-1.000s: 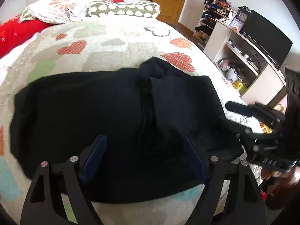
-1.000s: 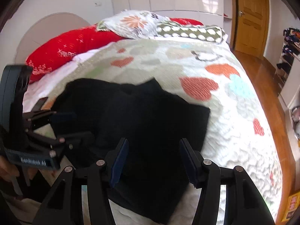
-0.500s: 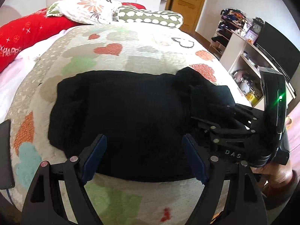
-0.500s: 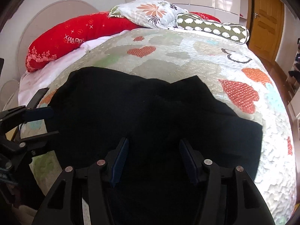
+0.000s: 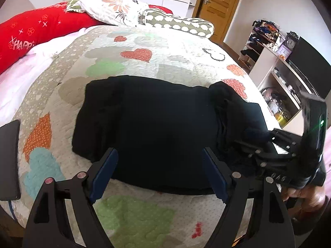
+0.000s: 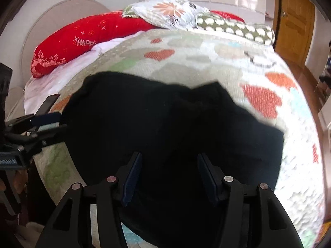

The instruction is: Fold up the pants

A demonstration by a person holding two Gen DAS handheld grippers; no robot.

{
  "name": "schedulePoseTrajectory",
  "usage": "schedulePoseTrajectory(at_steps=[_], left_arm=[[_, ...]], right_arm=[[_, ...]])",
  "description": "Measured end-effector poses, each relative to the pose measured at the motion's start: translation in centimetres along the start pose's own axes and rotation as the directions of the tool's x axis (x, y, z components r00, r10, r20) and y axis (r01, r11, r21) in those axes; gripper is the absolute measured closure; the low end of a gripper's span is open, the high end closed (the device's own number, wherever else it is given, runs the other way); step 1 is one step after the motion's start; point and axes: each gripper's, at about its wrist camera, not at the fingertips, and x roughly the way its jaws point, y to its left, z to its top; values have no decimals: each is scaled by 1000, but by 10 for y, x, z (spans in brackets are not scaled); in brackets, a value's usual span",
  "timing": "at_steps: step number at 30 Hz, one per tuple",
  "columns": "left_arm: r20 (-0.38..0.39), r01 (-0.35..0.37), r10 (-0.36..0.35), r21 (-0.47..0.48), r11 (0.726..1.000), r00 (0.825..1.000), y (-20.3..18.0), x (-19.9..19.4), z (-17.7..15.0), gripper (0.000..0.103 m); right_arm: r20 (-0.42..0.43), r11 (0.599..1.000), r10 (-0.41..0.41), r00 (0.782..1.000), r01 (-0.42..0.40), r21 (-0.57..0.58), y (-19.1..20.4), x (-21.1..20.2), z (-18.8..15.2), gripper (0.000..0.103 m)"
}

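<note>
Pulling back since earlier, both spread: left hand-held gripper (image 5: 159,173) lower centre, right hand-held gripper (image 6: 168,177) lower centre. Lying folded mid-frame on bed (image 5: 175,47): pants (image 5: 157,124).

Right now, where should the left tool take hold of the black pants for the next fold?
Probably the left end of the black pants, near the corner at. That edge lies flat and free on the quilt, so the open left tool could come in low from the left and pinch it.
</note>
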Motion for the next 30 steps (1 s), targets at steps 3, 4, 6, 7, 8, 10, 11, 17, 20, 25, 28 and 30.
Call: schedulePoseTrajectory(at_steps=[3,4,6,7,8,10,11,17,20,25,28,30], left_arm=[[5,-8,8,-16,1000,1000,8,-3,-1,20],[5,-10,10,-25,1000,1000,11,-4,-2,20],[10,-12,13,-45,999,1000,17,-6,-2,20],[12,-13,13,-50,999,1000,20,-7,-2,20],[14,-14,15,-57,998,1000,23,-9,-3,20],[17,-11,13,-76,997,1000,30,-12,-5,20],[18,-8,9,-89,996,1000,34,-14,-7,20],[37,33,-26,-198,980,999,63,-21,-21,18],[44,46,-36,-254,966,998,75,-19,-25,18],[45,87,-76,-307,948,996,83,-6,-25,18],[38,80,-72,-313,946,997,84,4,-21,18],[31,83,-77,-322,943,997,85,11,-18,18]], right_arm=[[29,999,21,999,-20,-36,11,-8,15,42],[36,999,28,999,-26,-41,14,-8,19,40],[42,997,50,998,-48,-53,23,-5,29,40],[40,997,59,997,-56,-61,28,-2,33,40],[39,996,65,997,-62,-69,31,1,37,40],[36,993,82,996,-78,-88,41,10,46,40],[35,992,88,995,-84,-94,45,14,50,40],[17,978,124,992,-120,-168,73,38,81,26],[0,969,125,992,-122,-214,88,53,98,22],[-53,950,121,991,-131,-283,111,88,123,21],[-76,940,121,990,-138,-311,121,109,133,21],[-88,935,132,987,-153,-320,123,119,137,21]])
